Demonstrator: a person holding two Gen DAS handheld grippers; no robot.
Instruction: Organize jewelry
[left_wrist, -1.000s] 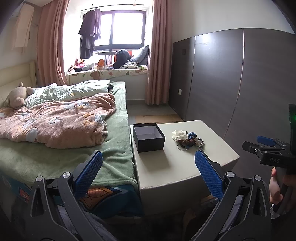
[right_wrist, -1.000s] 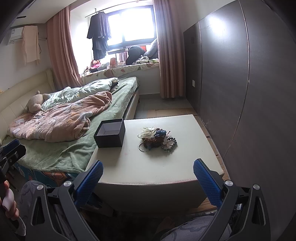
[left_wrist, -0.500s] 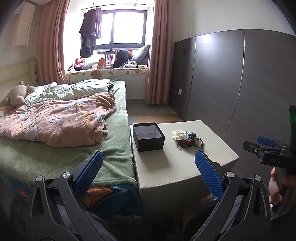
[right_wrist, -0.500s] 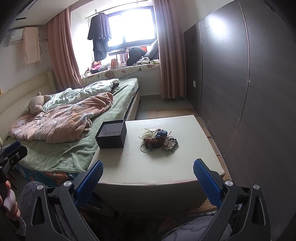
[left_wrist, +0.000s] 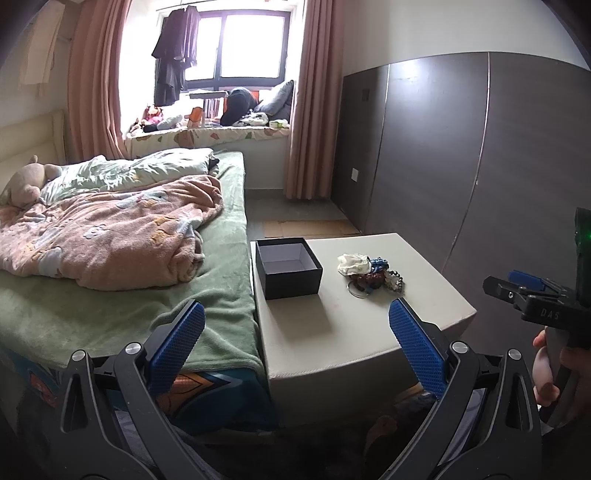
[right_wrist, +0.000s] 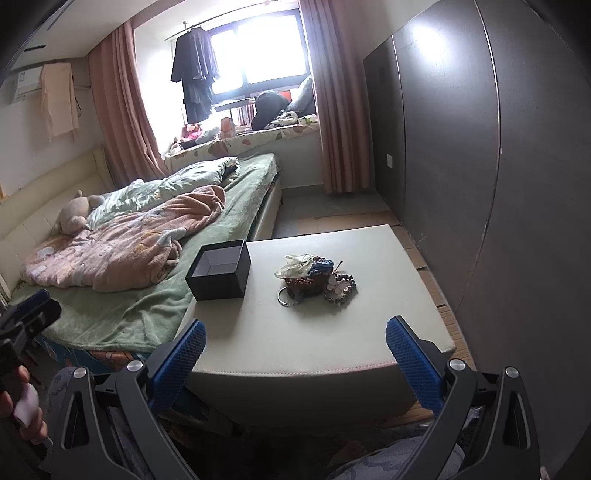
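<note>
I'm holding both grippers short of the cream padded surface (right_wrist: 332, 332), left gripper (left_wrist: 295, 332) and right gripper (right_wrist: 295, 345) fingers gaping wide, gripping nothing. The tangled pile of beaded jewelry (right_wrist: 316, 280) is lying near the open black square box (right_wrist: 219, 271).

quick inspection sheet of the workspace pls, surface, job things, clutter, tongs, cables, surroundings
surface: cream table, beside the bed
job's things: open black box, nothing seen inside; jewelry pile apart from it on the tabletop
clutter: white crumpled item on the pile
tongs: left tongs open, holding nothing; right tongs open, holding nothing; both short of the table
cables: nothing seen
surroundings: pink blanket, dark wall panels, curtained window
</note>
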